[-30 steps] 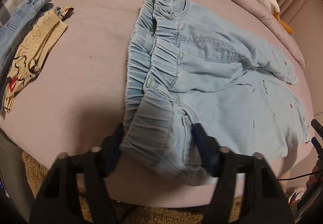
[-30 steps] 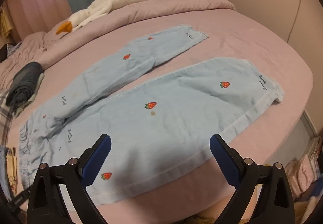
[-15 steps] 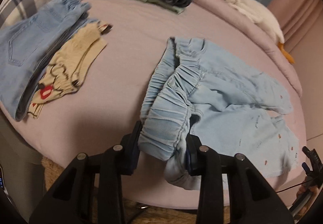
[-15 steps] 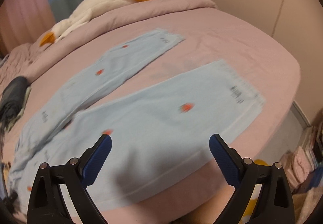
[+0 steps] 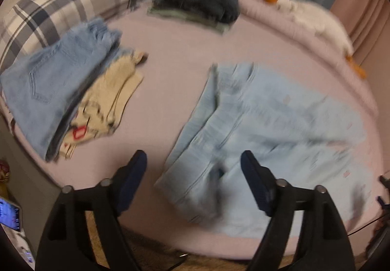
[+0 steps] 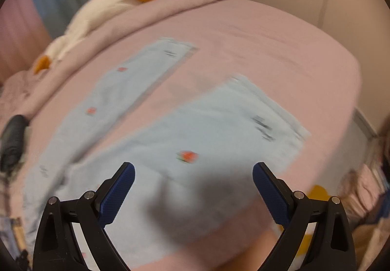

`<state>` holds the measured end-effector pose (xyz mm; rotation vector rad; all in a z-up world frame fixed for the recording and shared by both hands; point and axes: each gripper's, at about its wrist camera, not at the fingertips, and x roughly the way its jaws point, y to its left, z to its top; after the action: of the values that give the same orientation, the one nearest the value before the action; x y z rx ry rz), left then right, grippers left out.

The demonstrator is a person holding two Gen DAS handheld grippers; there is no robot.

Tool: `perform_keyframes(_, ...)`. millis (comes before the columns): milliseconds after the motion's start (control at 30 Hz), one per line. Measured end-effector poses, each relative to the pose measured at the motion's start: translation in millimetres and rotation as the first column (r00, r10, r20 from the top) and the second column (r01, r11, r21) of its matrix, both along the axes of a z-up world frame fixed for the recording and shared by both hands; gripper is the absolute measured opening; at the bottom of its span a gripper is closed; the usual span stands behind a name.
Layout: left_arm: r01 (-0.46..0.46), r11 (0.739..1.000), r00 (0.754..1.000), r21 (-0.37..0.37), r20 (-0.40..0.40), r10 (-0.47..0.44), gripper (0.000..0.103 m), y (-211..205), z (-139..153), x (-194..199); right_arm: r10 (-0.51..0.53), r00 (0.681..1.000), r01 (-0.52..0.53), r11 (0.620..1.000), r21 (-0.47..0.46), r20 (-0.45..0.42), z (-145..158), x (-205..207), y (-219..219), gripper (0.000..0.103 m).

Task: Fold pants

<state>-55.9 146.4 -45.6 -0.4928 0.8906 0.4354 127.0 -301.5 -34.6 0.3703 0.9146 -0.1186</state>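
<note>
The left hand-held gripper (image 5: 193, 180) hangs over the waistband with its jaws opening, nothing pinched between them. The right hand-held gripper (image 6: 193, 188) is spread wide above the near leg, empty too. The pale blue pants (image 6: 209, 134) lie flat on the pink bed (image 6: 280, 46), legs apart in a V (no fold made yet, I'd say). Their long axis runs from the waistband under the left gripper out to the hems beyond the right one.
</note>
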Motion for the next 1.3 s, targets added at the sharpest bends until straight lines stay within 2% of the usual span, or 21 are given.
perform_keyframes(67,0.025,0.998,0.997,-0.061,0.070,-0.021,0.083,-2,11,12,0.076,0.996,-0.077,0.997,0.022,0.036,15,17,17,0.097)
perform_keyframes(167,0.089,0.987,0.991,-0.136,0.113,-0.073,0.083,-15,15,38,0.175,0.980,-0.182,0.980,0.085,0.090,35,52,45,0.097)
perform_keyframes(267,0.127,0.985,0.987,-0.119,0.117,-0.113,0.082,-34,17,72,0.201,0.976,-0.216,0.954,0.208,0.087,44,97,63,0.097)
perform_keyframes(300,0.132,0.985,0.986,-0.110,0.112,-0.120,0.082,-38,17,80,0.192,0.979,-0.203,0.954,0.222,0.068,45,120,71,0.096)
perform_keyframes(367,0.162,0.981,0.983,-0.104,0.109,-0.150,0.082,-50,15,99,0.158,0.987,-0.162,0.968,0.189,0.035,43,144,81,0.092)
perform_keyframes(467,0.189,0.975,0.980,-0.117,0.093,-0.178,0.082,-54,10,113,0.111,0.992,-0.098,0.977,0.190,-0.063,24,195,87,0.088)
perform_keyframes(600,0.183,0.977,0.982,-0.111,0.063,-0.177,0.082,-54,0,125,0.012,0.981,0.016,0.990,0.140,-0.195,-16,258,94,0.081)
perform_keyframes(700,0.163,0.983,0.987,-0.088,0.022,-0.161,0.082,-51,-6,132,-0.023,0.971,0.044,0.996,0.084,-0.237,-34,285,97,0.065)
perform_keyframes(767,0.143,0.987,0.990,-0.071,0.009,-0.143,0.082,-48,-8,133,-0.074,0.960,0.083,0.996,0.024,-0.269,-49,298,94,0.064)
perform_keyframes(867,0.127,0.990,0.992,-0.062,0.011,-0.127,0.082,-44,-9,130,-0.102,0.962,0.095,0.995,-0.039,-0.252,-61,300,96,0.063)
perform_keyframes(933,0.123,0.991,0.992,-0.059,0.008,-0.123,0.082,-43,-11,129,-0.122,0.964,0.105,0.991,-0.083,-0.234,-61,291,100,0.056)
perform_keyframes(1000,0.117,0.990,0.993,-0.073,0.000,-0.117,0.081,-42,-14,126,-0.152,0.964,0.129,0.985,-0.116,-0.218,-60,282,99,0.031)
perform_keyframes(1033,0.114,0.990,0.993,-0.080,0.000,-0.114,0.081,-42,-14,125,-0.148,0.966,0.128,0.986,-0.104,-0.214,-58,278,97,0.026)
perform_keyframes(1067,0.111,0.990,0.994,-0.090,0.007,-0.111,0.081,-42,-13,122,-0.132,0.968,0.119,0.990,-0.073,-0.215,-56,273,92,0.012)
perform_keyframes(1100,0.113,0.989,0.994,-0.093,0.013,-0.112,0.081,-43,-11,119,-0.117,0.969,0.108,0.993,-0.051,-0.219,-53,268,88,0.006)
perform_keyframes(1167,0.115,0.990,0.993,-0.084,0.030,-0.113,0.081,-46,-7,111,-0.083,0.976,0.085,0.996,0.005,-0.203,-37,250,77,0.005)
perform_keyframes(1200,0.115,0.990,0.993,-0.082,0.033,-0.112,0.081,-48,-5,107,-0.070,0.983,0.076,0.996,0.035,-0.168,-24,235,72,0.005)
perform_keyframes(1300,0.125,0.986,0.992,-0.106,0.048,-0.120,0.081,-52,-2,101,-0.003,1.000,0.003,0.994,0.110,-0.001,22,171,59,0.005)
